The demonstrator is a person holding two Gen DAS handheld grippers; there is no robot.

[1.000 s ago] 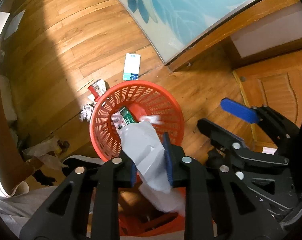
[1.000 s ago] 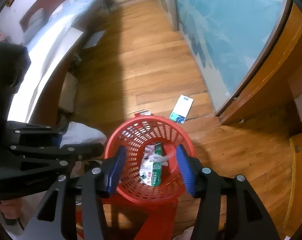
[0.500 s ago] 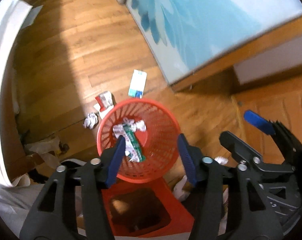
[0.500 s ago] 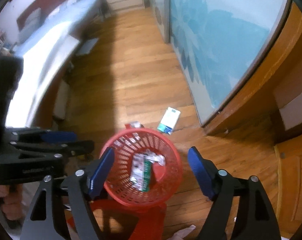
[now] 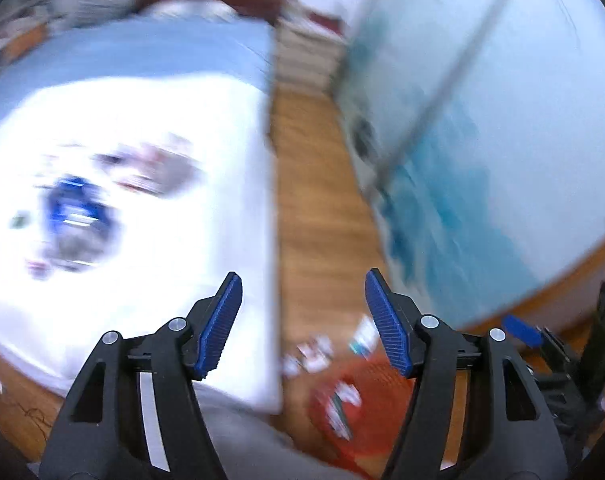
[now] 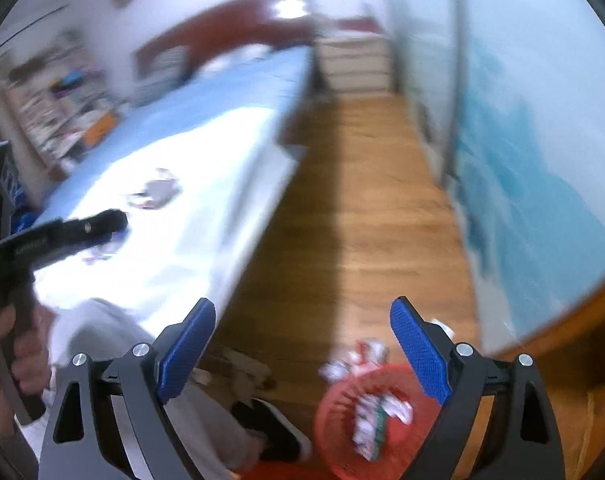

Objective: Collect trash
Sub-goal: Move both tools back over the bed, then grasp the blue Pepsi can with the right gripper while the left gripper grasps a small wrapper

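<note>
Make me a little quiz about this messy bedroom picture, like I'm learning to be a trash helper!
1. True or false: the left claw is holding a piece of paper.
2. What colour is the basket with the trash in it?
A. blue
B. red
C. green
3. Fill in: some scraps lie on top of the ____.

Key:
1. False. Both the left claw and the right claw are open with nothing between their fingers.
2. B. It stands on the wooden floor and already has wrappers inside.
3. Bed. They are too blurred to say just what they are.
</note>
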